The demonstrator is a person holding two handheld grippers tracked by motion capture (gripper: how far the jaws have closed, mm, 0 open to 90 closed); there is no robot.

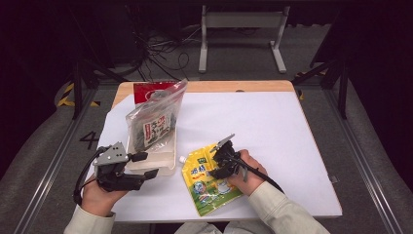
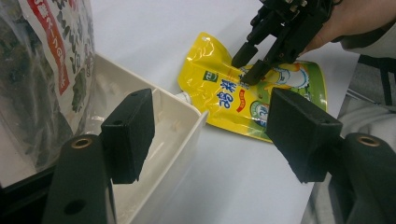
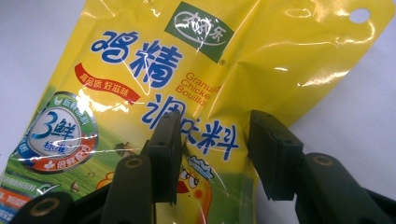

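Under right gripper [image 1: 220,158]: yellow pouch [image 1: 207,187].

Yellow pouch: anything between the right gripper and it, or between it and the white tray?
Nothing visible. The right gripper sits open right over the yellow pouch, jaws astride its edge. Bare table lies between the pouch and the white tray, whose near end looks free; a clear bag stands farther back.

A grey metal stand [image 1: 241,29] and tangled cables [image 1: 158,48], possibly power leads, are seen on the floor [image 1: 311,83] beyond the desk [image 1: 272,126].
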